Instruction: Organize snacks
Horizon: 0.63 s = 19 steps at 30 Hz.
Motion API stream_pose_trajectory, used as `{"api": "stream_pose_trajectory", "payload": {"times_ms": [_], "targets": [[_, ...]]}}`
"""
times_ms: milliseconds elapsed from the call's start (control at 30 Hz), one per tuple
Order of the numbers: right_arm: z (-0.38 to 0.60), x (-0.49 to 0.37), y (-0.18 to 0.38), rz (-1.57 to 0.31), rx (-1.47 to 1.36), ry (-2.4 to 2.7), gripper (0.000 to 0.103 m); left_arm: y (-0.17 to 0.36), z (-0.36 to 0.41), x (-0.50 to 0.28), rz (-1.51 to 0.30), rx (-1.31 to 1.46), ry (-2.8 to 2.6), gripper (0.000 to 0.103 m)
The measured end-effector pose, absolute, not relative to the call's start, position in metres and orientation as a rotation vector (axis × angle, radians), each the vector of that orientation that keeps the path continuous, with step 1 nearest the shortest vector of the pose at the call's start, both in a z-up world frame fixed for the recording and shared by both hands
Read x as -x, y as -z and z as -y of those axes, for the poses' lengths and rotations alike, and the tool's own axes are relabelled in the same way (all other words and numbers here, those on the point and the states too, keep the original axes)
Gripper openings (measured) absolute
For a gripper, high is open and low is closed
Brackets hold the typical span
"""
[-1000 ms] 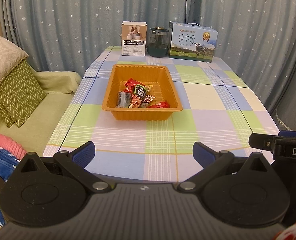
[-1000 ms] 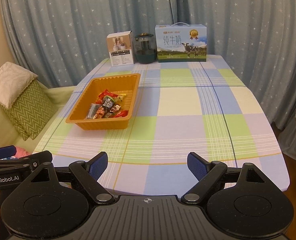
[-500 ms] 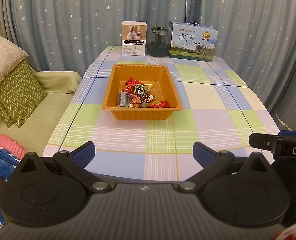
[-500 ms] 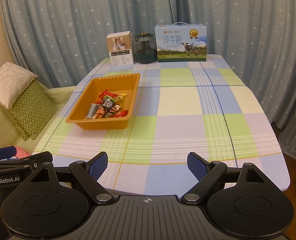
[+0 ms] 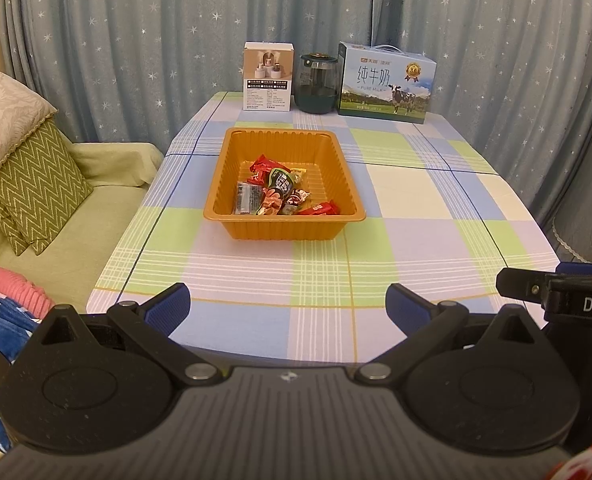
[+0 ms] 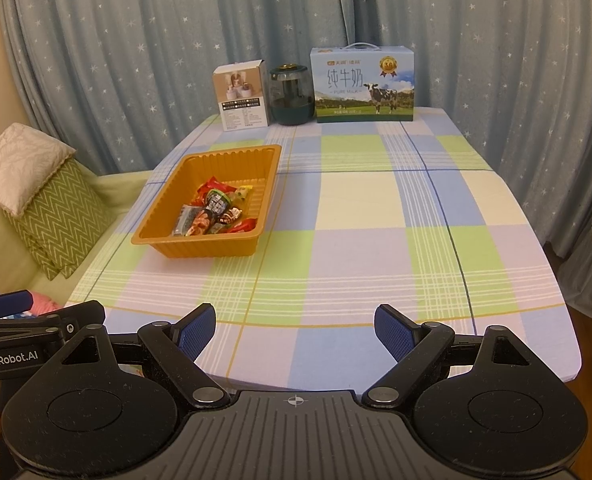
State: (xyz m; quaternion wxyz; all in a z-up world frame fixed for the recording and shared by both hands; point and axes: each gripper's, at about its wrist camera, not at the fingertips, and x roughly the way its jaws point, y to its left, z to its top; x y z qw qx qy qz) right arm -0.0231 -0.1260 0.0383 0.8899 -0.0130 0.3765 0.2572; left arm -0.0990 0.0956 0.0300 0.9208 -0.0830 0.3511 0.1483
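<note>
Left gripper (image 5: 287,307): spread wide, empty
Right gripper (image 6: 295,327): spread wide, empty
Foil-wrapped snacks (image 5: 277,193): heaped in ribbed orange plastic tray (image 5: 348,184) (mid-table)
Risk: overlapping slippery wrappers may slide or snag neighbours

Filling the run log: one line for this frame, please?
phase: snacks in orange tray | left gripper: open, empty, near table edge | right gripper: open, empty | table: no loose snacks seen
</note>
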Motion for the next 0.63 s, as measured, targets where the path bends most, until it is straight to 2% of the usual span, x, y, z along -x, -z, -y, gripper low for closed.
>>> {"api": "stream_pose_trajectory", "payload": {"times_ms": [633], "targets": [[0.126, 0.0228, -0.0385, -0.782, 0.027, -0.536, 0.086, -0.0298, -0.0949, 0.0995, -0.696, 0.171, -0.299, 0.103]]}}
